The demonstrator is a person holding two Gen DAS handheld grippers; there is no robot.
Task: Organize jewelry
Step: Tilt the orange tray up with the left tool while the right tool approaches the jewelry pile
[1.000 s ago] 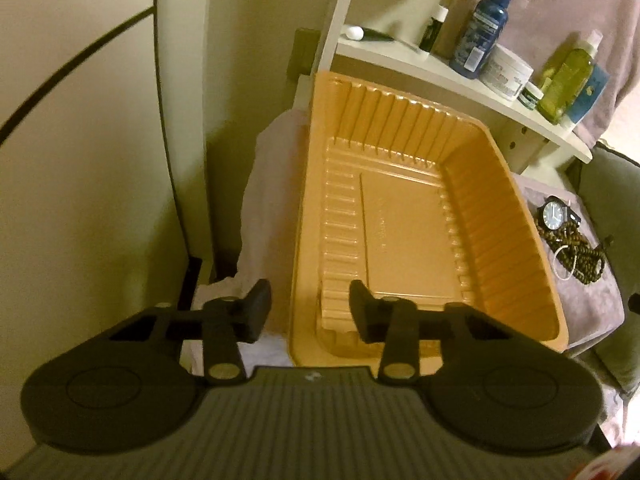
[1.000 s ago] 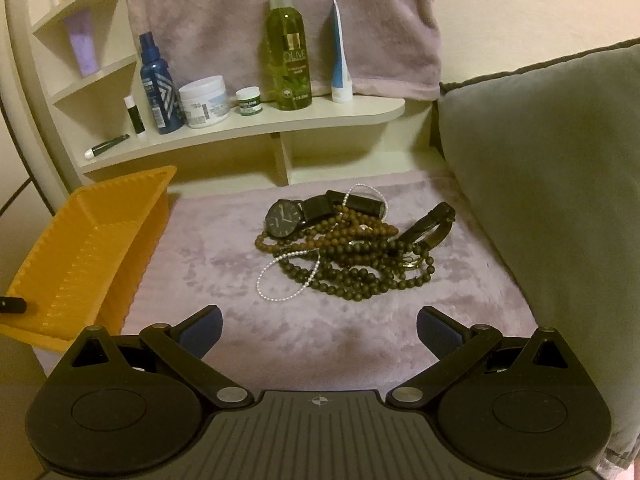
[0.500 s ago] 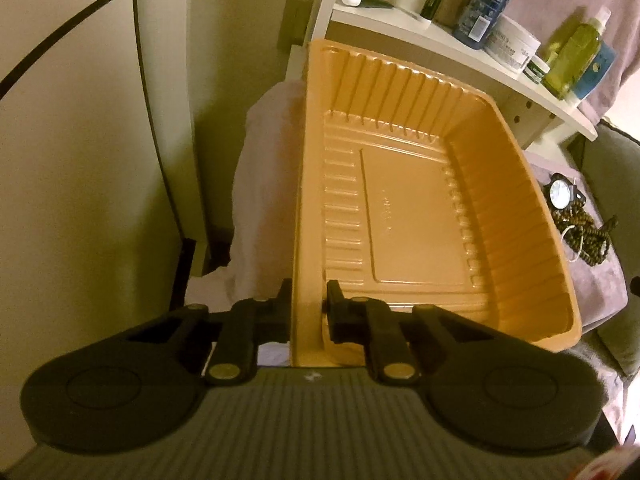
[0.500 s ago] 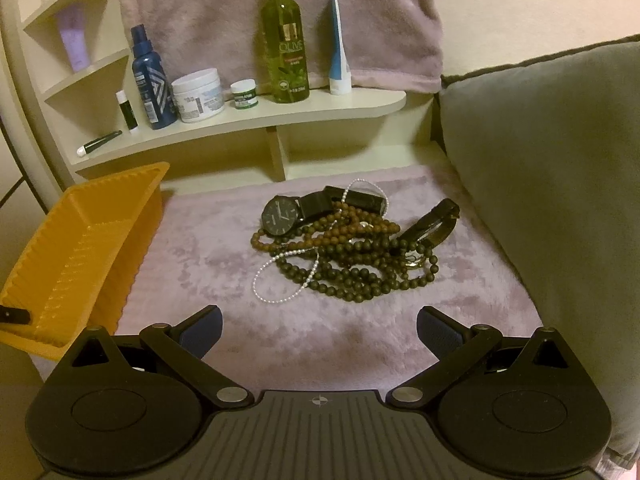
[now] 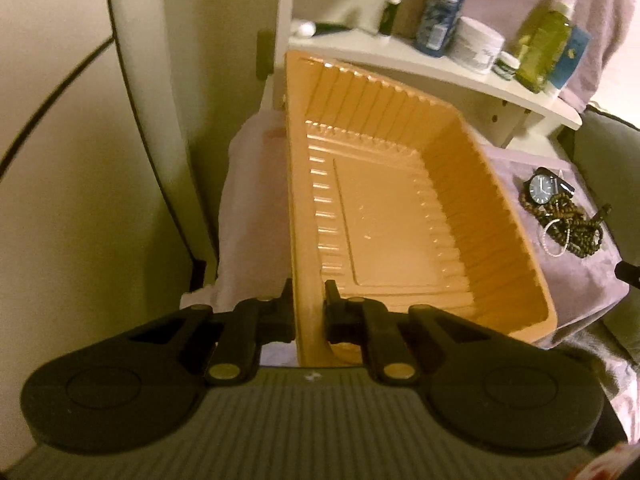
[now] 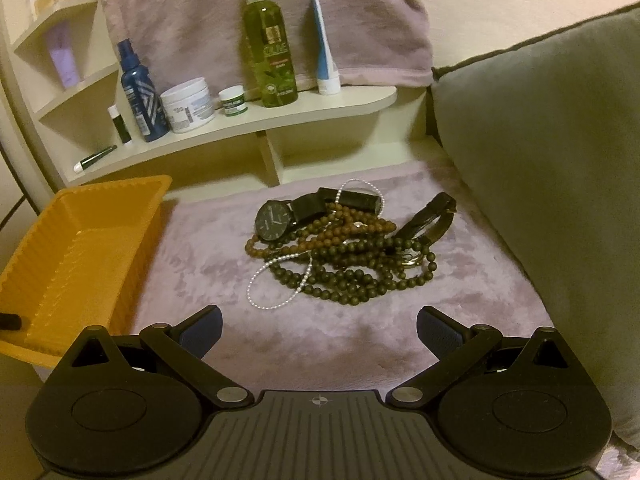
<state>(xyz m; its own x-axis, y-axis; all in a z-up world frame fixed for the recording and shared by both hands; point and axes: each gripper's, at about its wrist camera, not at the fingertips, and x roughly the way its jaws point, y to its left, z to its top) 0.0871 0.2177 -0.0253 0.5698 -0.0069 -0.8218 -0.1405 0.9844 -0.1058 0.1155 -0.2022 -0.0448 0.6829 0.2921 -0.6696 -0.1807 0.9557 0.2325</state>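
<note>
Mauve plush cloth [image 6: 360, 340] is covering the work surface, with a cream corner shelf [image 6: 280, 120] standing behind it. At far left, an orange ribbed plastic tray [image 6: 80, 248] is sitting on the cloth's edge, nothing lying inside it. The left gripper [image 5: 308, 312] is pinching the tray's near rim, one pad on the outer face and one on the inner, jaws narrowed tight on the plastic wall. On the shelf, a dark blue spray bottle [image 6: 140, 96], a white jar [image 6: 187, 105], a small green-lidded pot [image 6: 233, 101], a green spray bottle [image 6: 270, 40] and a blue-and-white tube [image 6: 325, 48] are standing in a row. At centre, the jewelry pile [image 6: 344, 248] is resting on the cloth, well apart from the tray: a black-faced watch [image 6: 274, 220], brown and dark green bead strands, a thin pearl strand [image 6: 276, 280], a dark strap at its right. The right gripper [image 6: 319, 330] is hovering near the pile, jaws spread wide, holding nothing. A grey cushion [image 6: 540, 180] is leaning at far right.
</note>
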